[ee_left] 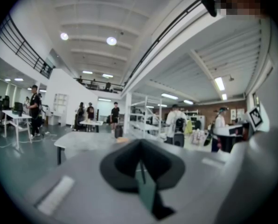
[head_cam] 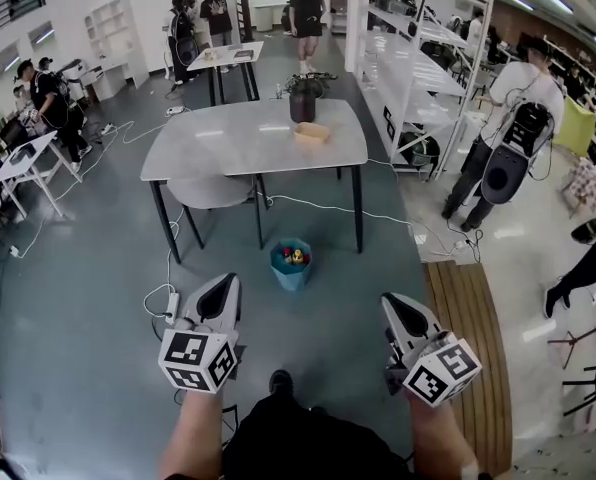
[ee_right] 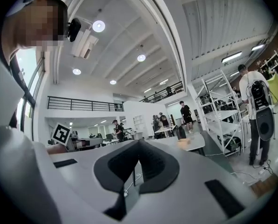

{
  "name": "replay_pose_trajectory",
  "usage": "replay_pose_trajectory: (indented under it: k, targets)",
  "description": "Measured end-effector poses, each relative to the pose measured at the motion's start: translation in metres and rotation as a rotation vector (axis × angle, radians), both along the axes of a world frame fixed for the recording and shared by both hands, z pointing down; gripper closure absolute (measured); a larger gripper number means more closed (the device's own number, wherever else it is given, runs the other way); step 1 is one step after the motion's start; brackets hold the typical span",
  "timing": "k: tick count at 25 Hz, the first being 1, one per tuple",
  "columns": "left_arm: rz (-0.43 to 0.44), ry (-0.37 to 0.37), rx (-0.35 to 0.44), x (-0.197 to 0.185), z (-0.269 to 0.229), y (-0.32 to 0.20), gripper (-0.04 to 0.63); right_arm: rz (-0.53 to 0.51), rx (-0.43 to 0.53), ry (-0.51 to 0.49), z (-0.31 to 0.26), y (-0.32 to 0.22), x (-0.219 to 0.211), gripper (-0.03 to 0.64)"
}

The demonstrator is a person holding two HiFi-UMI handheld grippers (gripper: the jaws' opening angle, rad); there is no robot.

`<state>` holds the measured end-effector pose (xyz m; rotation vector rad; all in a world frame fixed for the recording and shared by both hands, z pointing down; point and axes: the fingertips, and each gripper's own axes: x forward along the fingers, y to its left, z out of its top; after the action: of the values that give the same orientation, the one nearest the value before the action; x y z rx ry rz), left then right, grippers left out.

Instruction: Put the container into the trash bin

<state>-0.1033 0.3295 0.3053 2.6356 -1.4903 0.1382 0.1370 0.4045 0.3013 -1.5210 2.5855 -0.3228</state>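
Grey counter (head_cam: 228,143) ahead, with the blue trash bin (head_cam: 289,278) on the floor just off its near edge. Left gripper (head_cam: 225,288) and right gripper (head_cam: 398,308) hang low, jaws pressed together on nothing. The tan container (head_cam: 313,133) sits toward the counter's right edge.

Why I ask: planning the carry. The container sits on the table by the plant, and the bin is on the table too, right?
No: in the head view the bin stands on the floor before the table; the container sits by the plant.
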Motion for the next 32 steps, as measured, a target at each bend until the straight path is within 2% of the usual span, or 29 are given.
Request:
replay_pose_trajectory:
  k: [6, 12, 25, 32]
  targets:
    - [0.019, 0.023, -0.008, 0.015, 0.003, -0.022, 0.591, 0.002, -0.008, 0.008, -0.002, -0.016, 0.009, 0.623]
    - [0.033, 0.047, -0.017, 0.017, 0.013, -0.069, 0.591, 0.026, -0.027, 0.007, 0.005, -0.061, 0.013, 0.624]
    - [0.093, 0.062, -0.070, 0.003, 0.030, -0.202, 0.591, 0.033, -0.106, 0.024, 0.017, -0.196, -0.021, 0.623]
    - [0.128, 0.070, -0.056, -0.015, 0.026, -0.264, 0.591, 0.015, -0.109, 0.056, 0.012, -0.257, -0.057, 0.623]
